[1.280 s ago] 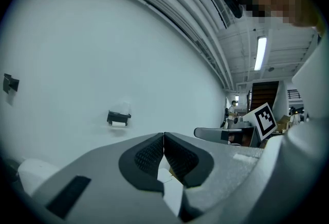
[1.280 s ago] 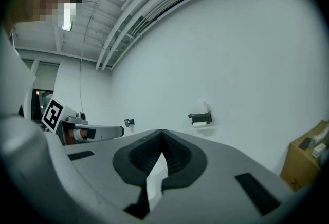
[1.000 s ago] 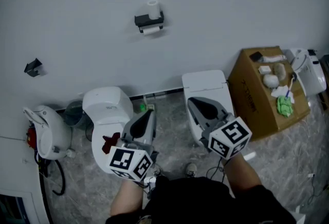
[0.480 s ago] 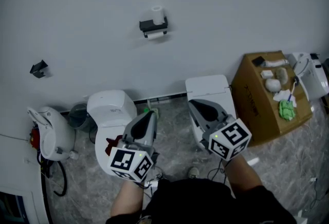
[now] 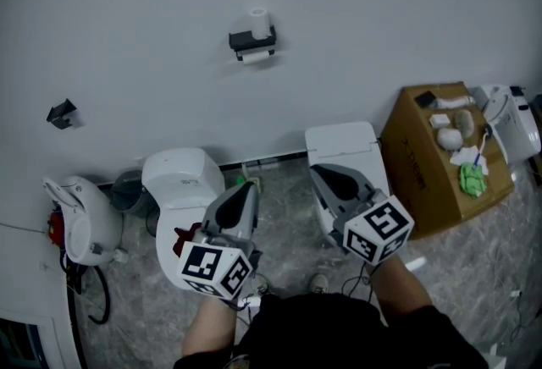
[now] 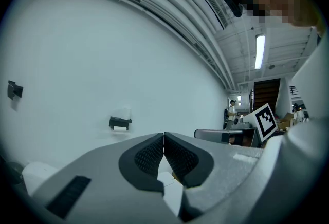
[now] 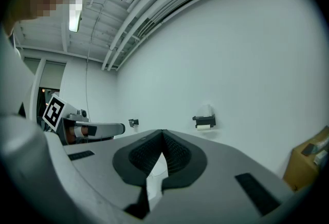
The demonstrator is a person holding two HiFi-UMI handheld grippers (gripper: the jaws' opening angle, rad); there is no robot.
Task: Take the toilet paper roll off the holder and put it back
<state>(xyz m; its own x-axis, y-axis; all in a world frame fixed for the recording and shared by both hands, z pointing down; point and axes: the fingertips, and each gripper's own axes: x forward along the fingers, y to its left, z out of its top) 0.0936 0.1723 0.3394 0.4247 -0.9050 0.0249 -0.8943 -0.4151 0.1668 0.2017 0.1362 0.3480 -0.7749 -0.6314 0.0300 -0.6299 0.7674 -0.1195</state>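
Note:
A black holder (image 5: 251, 41) is fixed high on the white wall, with a white toilet paper roll (image 5: 258, 22) standing upright on top and a strip of paper (image 5: 256, 56) hanging below. The same holder (image 6: 120, 122) is small and distant in the left gripper view, and the holder (image 7: 204, 120) is just as far off in the right gripper view. My left gripper (image 5: 245, 194) is shut and empty, held low over the left toilet. My right gripper (image 5: 323, 173) is shut and empty over the right toilet. Both are far from the holder.
Two white toilets (image 5: 176, 181) (image 5: 341, 145) stand against the wall. A cardboard box (image 5: 423, 157) with small items sits at the right, a white appliance (image 5: 511, 120) beyond it. A second black wall bracket (image 5: 61, 113) is at the left, above another white fixture (image 5: 78, 219).
The view shifted slightly, so the holder sits a little lower and more to the right than a second ago. Both grippers kept their places and stayed shut.

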